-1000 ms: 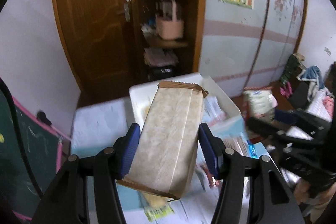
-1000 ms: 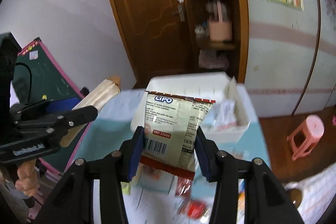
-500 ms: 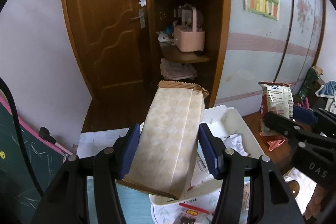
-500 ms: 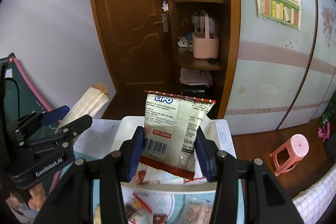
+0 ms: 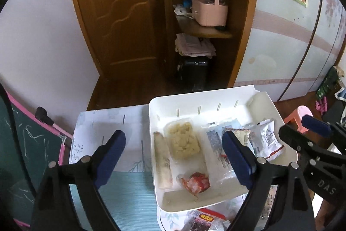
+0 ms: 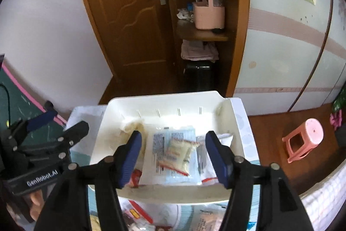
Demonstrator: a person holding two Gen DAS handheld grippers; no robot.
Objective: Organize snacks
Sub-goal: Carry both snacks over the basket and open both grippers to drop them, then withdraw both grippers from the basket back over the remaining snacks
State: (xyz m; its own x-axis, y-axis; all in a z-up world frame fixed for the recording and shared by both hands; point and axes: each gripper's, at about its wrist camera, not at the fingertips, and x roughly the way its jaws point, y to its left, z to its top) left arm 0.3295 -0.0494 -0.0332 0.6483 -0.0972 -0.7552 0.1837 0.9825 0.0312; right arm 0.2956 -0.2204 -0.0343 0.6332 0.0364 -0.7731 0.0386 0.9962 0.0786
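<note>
A white bin (image 5: 216, 94) (image 6: 164, 97) stands on the table and holds several snack packs. In the left wrist view the tan paper pack (image 5: 163, 160) lies along its left side beside a clear pack of pale crumbs (image 5: 183, 140) and a red wrapper (image 5: 195, 182). In the right wrist view the Lipo snack pack (image 6: 180, 153) lies on blue-white packs. My left gripper (image 5: 174, 157) is open and empty above the bin's left edge. My right gripper (image 6: 173, 157) is open and empty above the bin's middle.
More snack packs lie on the table in front of the bin (image 5: 203, 220) (image 6: 138, 213). A green chalkboard (image 5: 23, 155) stands at the left. A pink stool (image 6: 305, 140) stands on the floor at the right. A wooden door and shelves (image 5: 203, 31) are behind.
Both grippers have opened and let go: the tan pack and the Lipo pack now lie in the white bin. Both views have tilted down toward the bin.
</note>
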